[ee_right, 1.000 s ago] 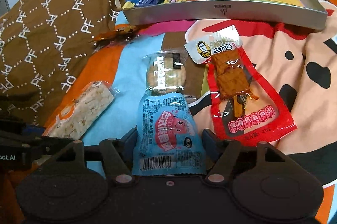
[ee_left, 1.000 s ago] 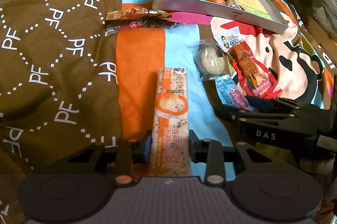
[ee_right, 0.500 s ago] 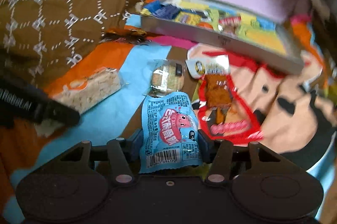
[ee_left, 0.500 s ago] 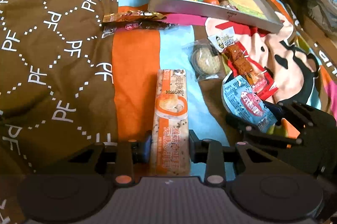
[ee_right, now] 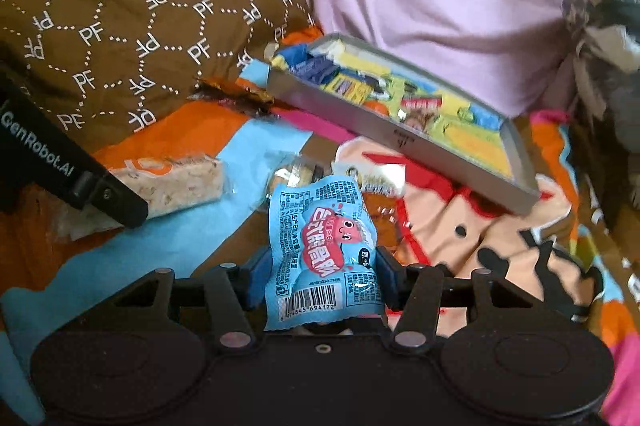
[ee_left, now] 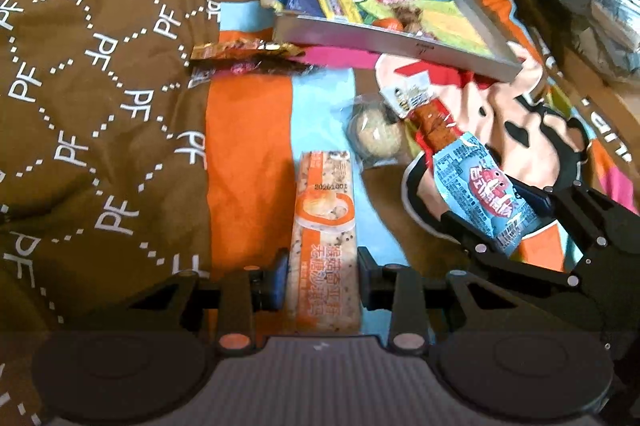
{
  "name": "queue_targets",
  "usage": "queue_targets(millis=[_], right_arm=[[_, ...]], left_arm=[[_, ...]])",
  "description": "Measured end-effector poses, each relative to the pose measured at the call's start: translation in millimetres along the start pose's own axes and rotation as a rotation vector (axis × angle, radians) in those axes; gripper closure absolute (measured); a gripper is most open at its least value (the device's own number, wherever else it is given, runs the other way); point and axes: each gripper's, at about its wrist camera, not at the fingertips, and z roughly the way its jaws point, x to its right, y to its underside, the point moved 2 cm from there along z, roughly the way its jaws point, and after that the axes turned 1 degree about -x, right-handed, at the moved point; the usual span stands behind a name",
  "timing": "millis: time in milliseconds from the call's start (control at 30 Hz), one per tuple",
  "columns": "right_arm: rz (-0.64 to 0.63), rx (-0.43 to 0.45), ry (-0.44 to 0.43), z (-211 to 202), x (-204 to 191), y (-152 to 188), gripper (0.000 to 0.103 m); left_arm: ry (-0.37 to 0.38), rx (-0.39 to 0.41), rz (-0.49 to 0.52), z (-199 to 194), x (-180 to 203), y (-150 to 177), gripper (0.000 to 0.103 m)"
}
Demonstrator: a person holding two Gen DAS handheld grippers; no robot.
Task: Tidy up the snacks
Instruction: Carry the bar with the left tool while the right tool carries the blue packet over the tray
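Observation:
My left gripper (ee_left: 322, 274) is shut on the near end of a long orange-and-white snack bar (ee_left: 324, 222), which points toward the tray. My right gripper (ee_right: 320, 274) is shut on a light blue snack packet (ee_right: 324, 238) and holds it tilted above the bedspread. The same blue packet (ee_left: 476, 193) and right gripper (ee_left: 508, 226) show at the right of the left wrist view. A grey tin tray (ee_left: 384, 41) (ee_right: 400, 141) lies beyond with several small snacks in it. The left gripper's arm (ee_right: 80, 177) covers part of the bar (ee_right: 180, 181).
A round biscuit in clear wrap (ee_left: 376, 139) and a red packet of brown pieces (ee_left: 428, 113) lie between the grippers and the tray. Two brown-and-gold wrappers (ee_left: 244, 59) sit by the tray's left corner. A brown patterned pillow (ee_right: 120, 17) rises on the left.
My right gripper shut on the blue packet, then lifted it off the bedspread and rolled it to a tilt. My left gripper stayed shut on the bar, hardly moving.

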Motion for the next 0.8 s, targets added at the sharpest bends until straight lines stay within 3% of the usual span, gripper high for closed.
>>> queue_targets(millis=[200, 467, 500, 533, 800], right_arm=[[0.005, 0.005, 0.003, -6, 8, 3, 0.047], [-0.011, 0.033, 0.004, -7, 15, 8, 0.047], [-0.008, 0.034, 0.003, -7, 16, 8, 0.047], [-0.007, 0.036, 0.002, -6, 16, 9, 0.047], [0.021, 0.058, -0.001, -2, 16, 6, 0.047]], left_arm=[[-0.008, -0.046, 0.018, 11, 1, 4, 0.066], [-0.023, -0.099, 0.039, 37, 4, -17, 0.059], [-0.031, -0.1, 0.048, 39, 6, -18, 0.059], [-0.042, -0.101, 0.059, 41, 7, -19, 0.066], [-0.054, -0.086, 0.043, 35, 10, -19, 0.067]])
